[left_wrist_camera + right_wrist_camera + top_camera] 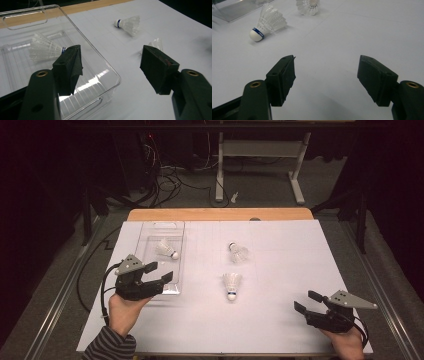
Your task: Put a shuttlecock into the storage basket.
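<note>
Both pairs of fingers gape apart — left gripper [161, 271] over the clear tray's [150, 231] corner, right gripper [306, 301] holding nothing.

One white shuttlecock [166, 249] lies on its side inside the clear tray [150, 232] (two more [238, 252] [232, 284] rest on the desk).

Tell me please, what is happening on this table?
A person holds a gripper in each hand over a white table. One shuttlecock lies inside the clear plastic tray; two more shuttlecocks lie on the table beside it. The left gripper is open at the tray's near corner, and the right gripper is open, holding nothing.
</note>
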The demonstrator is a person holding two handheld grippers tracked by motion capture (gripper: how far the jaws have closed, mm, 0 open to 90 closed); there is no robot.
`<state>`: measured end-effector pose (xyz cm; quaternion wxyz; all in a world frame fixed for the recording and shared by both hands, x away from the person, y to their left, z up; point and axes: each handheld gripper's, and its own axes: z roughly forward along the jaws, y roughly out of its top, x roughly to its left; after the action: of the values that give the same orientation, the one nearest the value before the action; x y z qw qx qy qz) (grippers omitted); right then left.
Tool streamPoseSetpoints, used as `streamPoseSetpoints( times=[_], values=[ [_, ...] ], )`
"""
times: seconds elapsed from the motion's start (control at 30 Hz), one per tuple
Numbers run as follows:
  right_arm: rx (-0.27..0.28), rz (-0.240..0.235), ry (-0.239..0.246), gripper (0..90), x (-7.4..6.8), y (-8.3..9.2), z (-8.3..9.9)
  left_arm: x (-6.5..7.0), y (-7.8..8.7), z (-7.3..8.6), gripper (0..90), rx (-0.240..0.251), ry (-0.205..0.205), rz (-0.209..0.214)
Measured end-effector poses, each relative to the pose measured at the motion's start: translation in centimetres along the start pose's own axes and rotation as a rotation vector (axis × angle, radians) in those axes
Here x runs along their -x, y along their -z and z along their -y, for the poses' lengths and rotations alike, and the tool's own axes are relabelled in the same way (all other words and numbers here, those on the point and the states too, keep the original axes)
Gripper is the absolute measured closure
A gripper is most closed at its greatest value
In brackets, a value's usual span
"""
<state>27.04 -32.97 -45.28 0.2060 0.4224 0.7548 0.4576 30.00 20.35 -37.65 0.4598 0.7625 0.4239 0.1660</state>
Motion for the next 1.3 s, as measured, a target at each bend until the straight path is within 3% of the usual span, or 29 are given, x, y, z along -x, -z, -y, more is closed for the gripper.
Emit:
streamPoseSetpoints(
  times=[0.47,1.3],
  values=[
    [-0.007,0.002,0.001,31.1,0.0,-0.1,0.0,-0.2,1.2,1.8,34.8,0.039,0.029,0.009],
    [-0.001,0.016,-0.016,30.6,0.2,-0.1,0.0,-0.4,1.2,5.4,34.8,0.084,0.064,0.012]
  ],
)
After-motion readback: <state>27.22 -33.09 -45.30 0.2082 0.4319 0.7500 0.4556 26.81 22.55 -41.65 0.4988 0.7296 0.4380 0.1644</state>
